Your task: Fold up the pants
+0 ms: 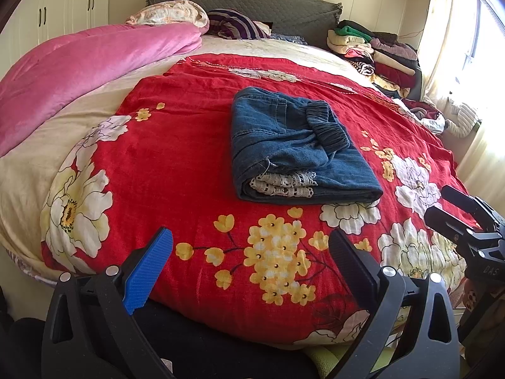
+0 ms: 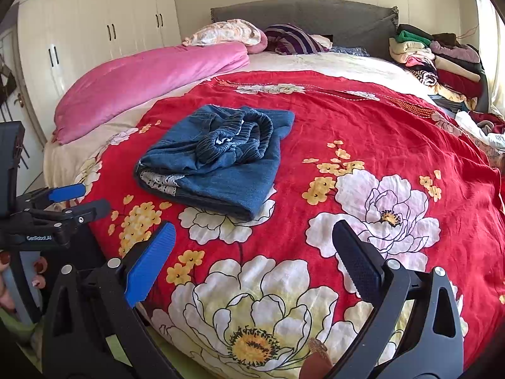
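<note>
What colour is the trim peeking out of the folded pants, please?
White lace trim on blue denim pants; clearest in the left wrist view.

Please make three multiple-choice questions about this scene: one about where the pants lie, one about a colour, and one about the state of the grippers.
1. Where do the pants lie?
A. on the red flowered blanket
B. on the pink quilt
C. on the clothes pile by the window

2. What colour are the pants?
A. black
B. blue
C. green

3. What state are the left gripper and right gripper in?
A. both open, holding nothing
B. both shut on the pants
C. left shut, right open

Answers: 1 A, the folded bundle rests on the red blanket; 2 B, it is blue denim; 3 A, both pairs of fingers stand wide apart, short of the pants.
</note>
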{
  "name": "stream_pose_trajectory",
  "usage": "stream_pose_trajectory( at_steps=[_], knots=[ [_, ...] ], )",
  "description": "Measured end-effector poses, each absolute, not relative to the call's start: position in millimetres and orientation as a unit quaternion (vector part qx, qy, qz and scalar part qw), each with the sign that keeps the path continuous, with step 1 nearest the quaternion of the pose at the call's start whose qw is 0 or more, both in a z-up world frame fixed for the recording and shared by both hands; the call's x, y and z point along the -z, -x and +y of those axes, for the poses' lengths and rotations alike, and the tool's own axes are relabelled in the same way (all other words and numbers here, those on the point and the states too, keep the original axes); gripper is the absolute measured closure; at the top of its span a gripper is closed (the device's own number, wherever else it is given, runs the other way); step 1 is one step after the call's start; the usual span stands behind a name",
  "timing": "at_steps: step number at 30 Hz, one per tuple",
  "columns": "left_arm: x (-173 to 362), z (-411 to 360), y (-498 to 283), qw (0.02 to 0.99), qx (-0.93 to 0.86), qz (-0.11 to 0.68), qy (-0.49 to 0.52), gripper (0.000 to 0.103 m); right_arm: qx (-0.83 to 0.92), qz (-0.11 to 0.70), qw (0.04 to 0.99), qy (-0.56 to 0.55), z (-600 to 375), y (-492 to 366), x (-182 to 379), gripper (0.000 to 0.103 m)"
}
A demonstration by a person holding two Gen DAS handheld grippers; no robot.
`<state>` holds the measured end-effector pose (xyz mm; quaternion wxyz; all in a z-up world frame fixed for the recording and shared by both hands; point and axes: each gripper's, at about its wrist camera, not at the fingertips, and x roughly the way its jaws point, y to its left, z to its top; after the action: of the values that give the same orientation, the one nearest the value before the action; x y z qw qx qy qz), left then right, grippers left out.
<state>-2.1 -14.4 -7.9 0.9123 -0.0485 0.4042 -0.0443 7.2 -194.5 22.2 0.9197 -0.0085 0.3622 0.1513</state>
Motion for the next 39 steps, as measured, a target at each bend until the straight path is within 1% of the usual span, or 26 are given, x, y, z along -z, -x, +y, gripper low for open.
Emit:
stream_pose_trajectory(
  at_steps=[30, 39],
  knots=[
    [9.8, -11.7, 0.0, 0.91, 0.037, 0.411, 0.041, 0.004, -0.145, 0.365, 0.92, 0.009, -198.9, -9.5, -21.3, 0.009],
    [10.7, 2.7, -3.4, 0.907, 0.001, 0.419, 0.046, 0.004, -0.134, 0.368, 0.92, 0.01, -206.5, -11.7, -23.0, 0.009]
  ],
)
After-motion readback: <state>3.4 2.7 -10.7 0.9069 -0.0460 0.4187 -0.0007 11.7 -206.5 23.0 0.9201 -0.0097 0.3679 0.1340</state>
